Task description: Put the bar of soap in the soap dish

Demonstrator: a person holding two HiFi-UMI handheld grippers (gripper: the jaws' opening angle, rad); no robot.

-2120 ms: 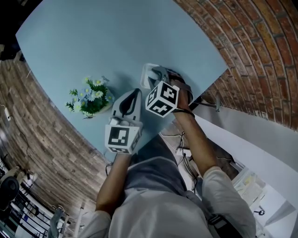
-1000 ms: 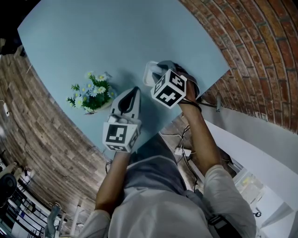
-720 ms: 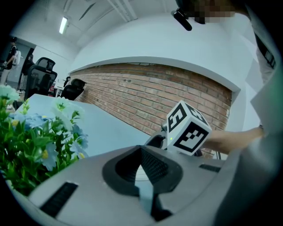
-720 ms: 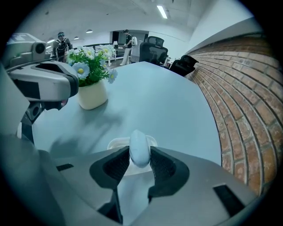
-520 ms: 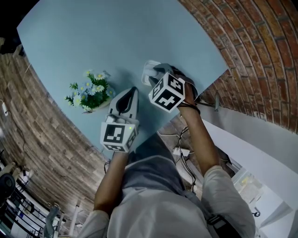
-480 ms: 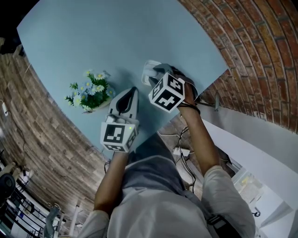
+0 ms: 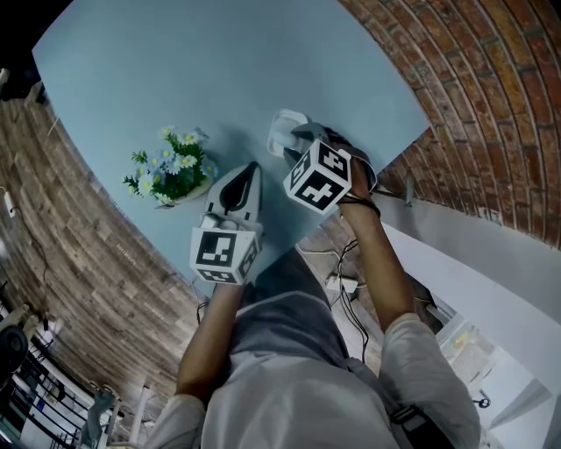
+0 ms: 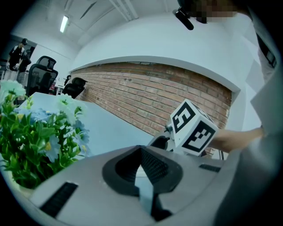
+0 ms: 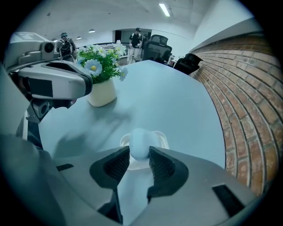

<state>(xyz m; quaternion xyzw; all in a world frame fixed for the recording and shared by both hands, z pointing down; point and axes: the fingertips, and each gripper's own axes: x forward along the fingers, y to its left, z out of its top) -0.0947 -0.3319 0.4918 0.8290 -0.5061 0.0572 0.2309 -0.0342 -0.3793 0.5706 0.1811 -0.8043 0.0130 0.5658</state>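
While over soap dish (image 9: 162,137), right gripper (image 9: 139,155) tight on soap (image 9: 139,142); left gripper (image 8: 141,167) jaws together.

A pale blue, rounded tabletop (image 7: 175,79) occupies the middle of the room. A red brick wall (image 7: 491,96) runs along its right side. Above the brick courses, the wall is plain white (image 8: 154,44). A floor of brown wood-look planks (image 7: 70,263) lies to the left of the table. Loose cables (image 7: 344,279) lie below the near table edge. Black office chairs (image 9: 155,46) stand at the far end. White ceiling strip lights (image 9: 164,9) are lit. Two people (image 9: 135,39) stand beyond the chairs.
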